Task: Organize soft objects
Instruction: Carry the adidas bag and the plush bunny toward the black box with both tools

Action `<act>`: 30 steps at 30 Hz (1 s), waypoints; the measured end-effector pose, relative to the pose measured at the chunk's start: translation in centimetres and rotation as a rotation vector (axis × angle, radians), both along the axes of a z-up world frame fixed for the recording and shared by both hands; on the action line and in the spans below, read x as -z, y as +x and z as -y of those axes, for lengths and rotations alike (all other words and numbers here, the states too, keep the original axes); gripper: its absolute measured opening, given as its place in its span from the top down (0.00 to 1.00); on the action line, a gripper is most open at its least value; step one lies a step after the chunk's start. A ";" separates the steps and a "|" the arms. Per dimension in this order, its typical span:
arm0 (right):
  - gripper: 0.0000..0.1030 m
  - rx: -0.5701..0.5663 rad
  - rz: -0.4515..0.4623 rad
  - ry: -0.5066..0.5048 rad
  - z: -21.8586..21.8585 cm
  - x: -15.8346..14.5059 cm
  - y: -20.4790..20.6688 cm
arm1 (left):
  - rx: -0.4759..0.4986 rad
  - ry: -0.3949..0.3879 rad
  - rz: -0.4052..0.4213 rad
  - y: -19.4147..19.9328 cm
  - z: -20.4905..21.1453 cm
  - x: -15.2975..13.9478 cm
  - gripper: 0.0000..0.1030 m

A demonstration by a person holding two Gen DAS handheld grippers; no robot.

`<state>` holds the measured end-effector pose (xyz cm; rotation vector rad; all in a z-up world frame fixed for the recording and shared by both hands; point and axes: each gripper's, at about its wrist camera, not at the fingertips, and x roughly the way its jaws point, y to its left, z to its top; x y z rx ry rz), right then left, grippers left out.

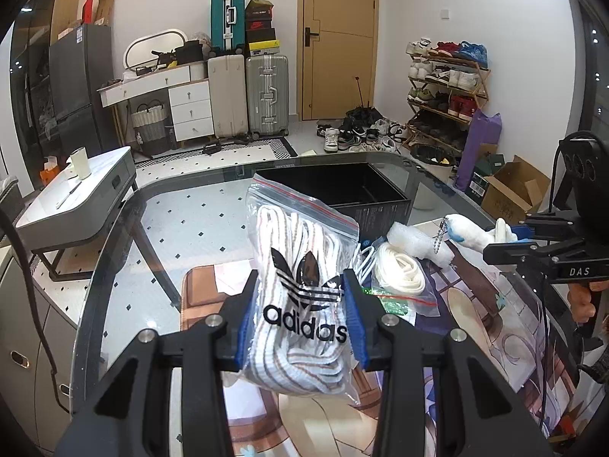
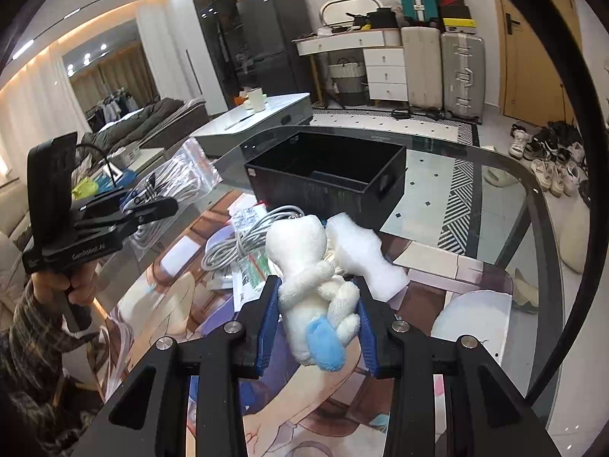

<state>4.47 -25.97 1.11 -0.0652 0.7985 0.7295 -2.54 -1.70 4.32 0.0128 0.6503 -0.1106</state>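
A clear zip bag of white striped laces [image 1: 300,236] with a black logo hangs above the glass table, and my left gripper [image 1: 300,285] is shut on its lower half. In the right wrist view my right gripper [image 2: 318,285] is shut on a white plush toy [image 2: 300,251] with a blue patch, held above the printed mat. A black open box [image 1: 380,205] stands just behind both loads, its inside dark [image 2: 323,190]. Each gripper shows in the other's view: the right gripper [image 1: 506,238] with the plush toy [image 1: 472,234], and the left gripper [image 2: 152,205] with the bag of laces [image 2: 179,179].
On the printed mat [image 1: 475,304] lie another bag of white laces [image 1: 399,274], a white foam piece [image 2: 361,255], a coiled grey cable [image 2: 236,243] and paper packets. The glass table's curved rim [image 2: 533,190] runs past the box. A person's hand [image 2: 76,285] grips the left handle.
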 end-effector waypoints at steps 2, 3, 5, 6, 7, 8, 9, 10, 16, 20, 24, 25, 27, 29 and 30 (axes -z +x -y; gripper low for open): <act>0.64 0.036 0.003 0.017 0.0 -0.2 0.4 | 0.001 -0.001 0.003 0.1 0.1 -0.3 0.62; 0.64 0.048 0.004 0.030 0.0 -0.3 0.6 | 0.005 -0.009 0.002 0.2 0.1 -0.5 0.62; 0.64 0.062 0.011 0.054 0.0 -0.5 0.8 | 0.016 -0.027 0.010 0.3 0.1 -0.8 0.62; 0.64 0.072 0.021 0.055 -0.1 -0.6 0.9 | 0.016 -0.025 0.015 0.3 0.2 -1.0 0.62; 0.64 0.079 0.026 0.056 -0.2 -0.8 1.0 | 0.016 -0.020 0.019 0.4 0.2 -1.2 0.62; 0.64 0.086 0.029 0.061 -0.4 -1.0 1.2 | 0.016 -0.016 0.021 0.5 0.3 -1.4 0.62; 0.64 0.093 0.030 0.067 -0.4 -1.1 1.4 | 0.017 -0.014 0.022 0.6 0.4 -1.5 0.62; 0.64 0.100 0.030 0.070 -0.5 -1.2 1.6 | 0.018 -0.009 0.023 0.8 0.6 -1.6 0.62; 0.64 0.127 0.035 0.081 -1.0 -2.1 2.5 | 0.021 0.003 0.028 1.6 0.7 -2.3 0.62; 0.64 0.125 0.037 0.099 -1.2 -2.5 3.2 | 0.013 -0.002 0.022 2.2 0.6 -2.4 0.62; 0.64 0.121 0.035 0.124 -1.3 -2.8 3.9 | 0.006 -0.009 0.017 3.2 0.4 -2.6 0.62; 0.64 0.123 0.037 0.127 -1.4 -2.9 4.0 | 0.005 -0.010 0.017 3.4 0.3 -2.6 0.62; 0.64 0.125 0.040 0.133 -1.5 -3.1 4.4 | 0.002 -0.010 0.015 3.9 0.4 -2.6 0.62; 0.64 0.129 0.040 0.138 -1.7 -3.3 4.9 | 0.002 -0.011 0.014 4.4 0.3 -2.7 0.62; 0.64 0.129 0.040 0.142 -1.8 -3.5 5.1 | 0.002 -0.011 0.014 4.7 0.2 -2.7 0.62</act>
